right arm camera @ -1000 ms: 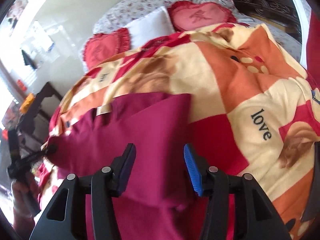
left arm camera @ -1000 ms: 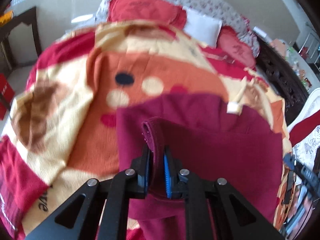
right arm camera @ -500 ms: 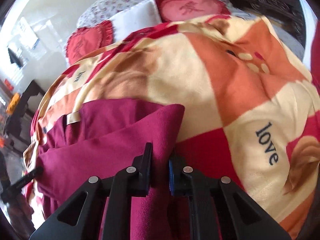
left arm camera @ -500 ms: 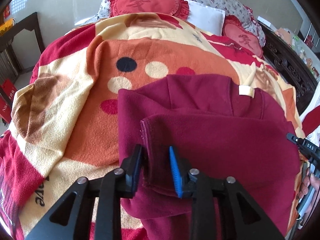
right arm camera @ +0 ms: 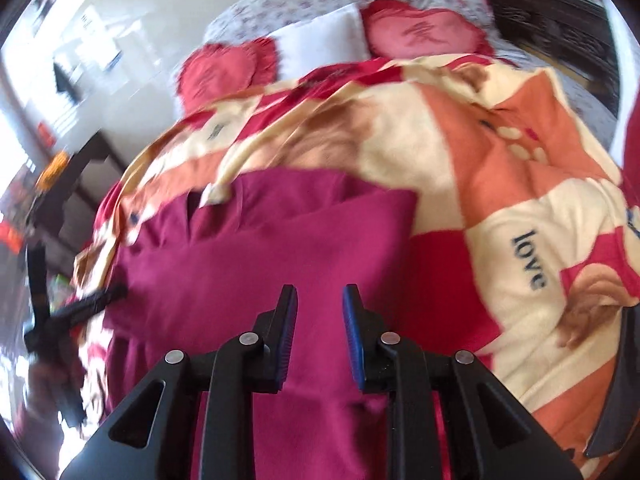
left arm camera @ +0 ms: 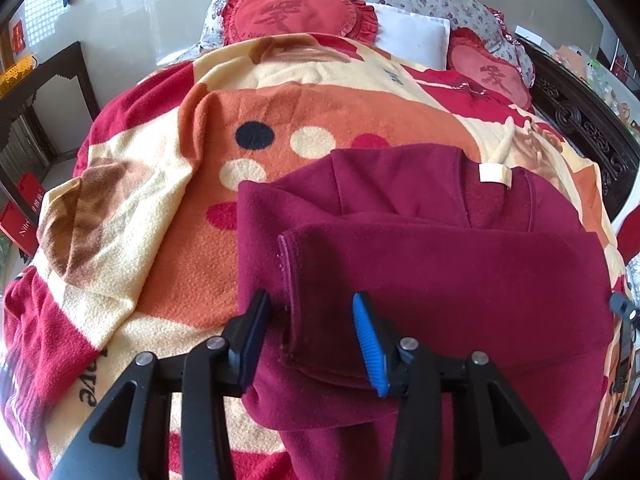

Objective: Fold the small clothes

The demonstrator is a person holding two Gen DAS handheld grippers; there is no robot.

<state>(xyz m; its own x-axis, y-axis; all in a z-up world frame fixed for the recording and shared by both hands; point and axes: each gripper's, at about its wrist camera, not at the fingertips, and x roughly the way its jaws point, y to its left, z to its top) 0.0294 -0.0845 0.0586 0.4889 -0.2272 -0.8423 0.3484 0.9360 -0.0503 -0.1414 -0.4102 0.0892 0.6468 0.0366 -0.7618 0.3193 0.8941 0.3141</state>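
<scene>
We have let go with both tools: our left gripper (left arm camera: 310,322), clamped on the folded edge of the maroon garment (left arm camera: 460,280) a second ago, now stands spread wide astride that edge, and our right gripper (right arm camera: 318,314), pinching half a second ago, has parted above the garment.

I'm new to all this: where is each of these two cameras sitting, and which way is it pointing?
Left wrist view: sits on the left hand-held gripper, looking along its open fingers over the folded maroon garment toward the pillows; the other gripper's tip shows at the right edge.
Right wrist view: sits on the right hand-held gripper, fingers open over the same garment, facing the same way; the left gripper shows at the left edge, blurred.
Shared: the garment, the patterned blanket, the heart cushions and white pillow.
</scene>
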